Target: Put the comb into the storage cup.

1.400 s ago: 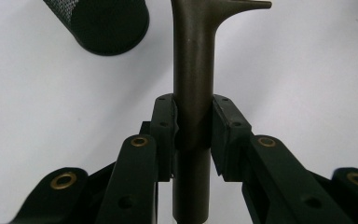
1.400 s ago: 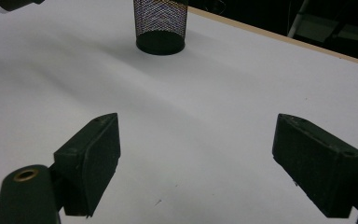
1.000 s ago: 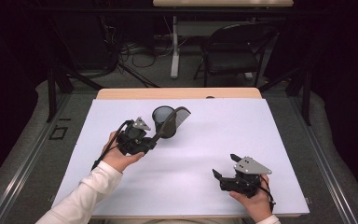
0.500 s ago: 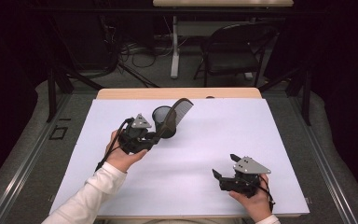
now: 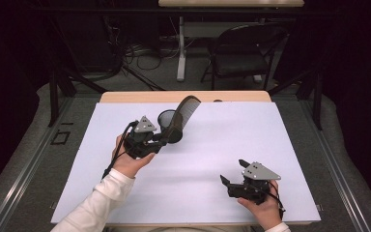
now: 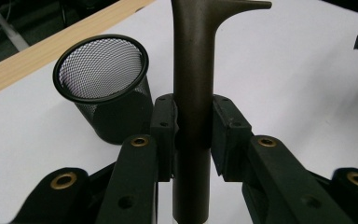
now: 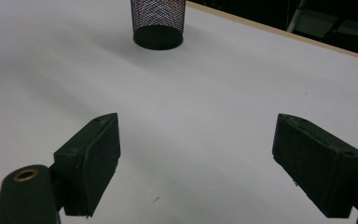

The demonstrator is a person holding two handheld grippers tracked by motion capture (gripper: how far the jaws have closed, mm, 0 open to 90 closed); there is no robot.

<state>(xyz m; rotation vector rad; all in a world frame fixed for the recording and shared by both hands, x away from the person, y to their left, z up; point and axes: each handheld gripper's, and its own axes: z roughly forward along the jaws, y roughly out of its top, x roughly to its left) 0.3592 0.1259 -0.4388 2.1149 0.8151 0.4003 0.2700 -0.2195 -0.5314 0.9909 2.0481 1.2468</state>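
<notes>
While the left gripper [image 5: 160, 137] clamps the comb [image 5: 181, 116] by its handle in the high view, the mesh cup [image 5: 166, 117] stands just beside its tip; the pick-up looks done, the drop-in not yet.

Left gripper view: cup left of the clamped handle.

Right gripper view: jaws apart, empty, cup well ahead.

A white sheet [image 5: 188, 179] covers the light wooden tabletop [image 5: 125, 97]. Behind the table, a black chair [image 5: 244, 58] stands on grey floor [image 5: 140, 82].
</notes>
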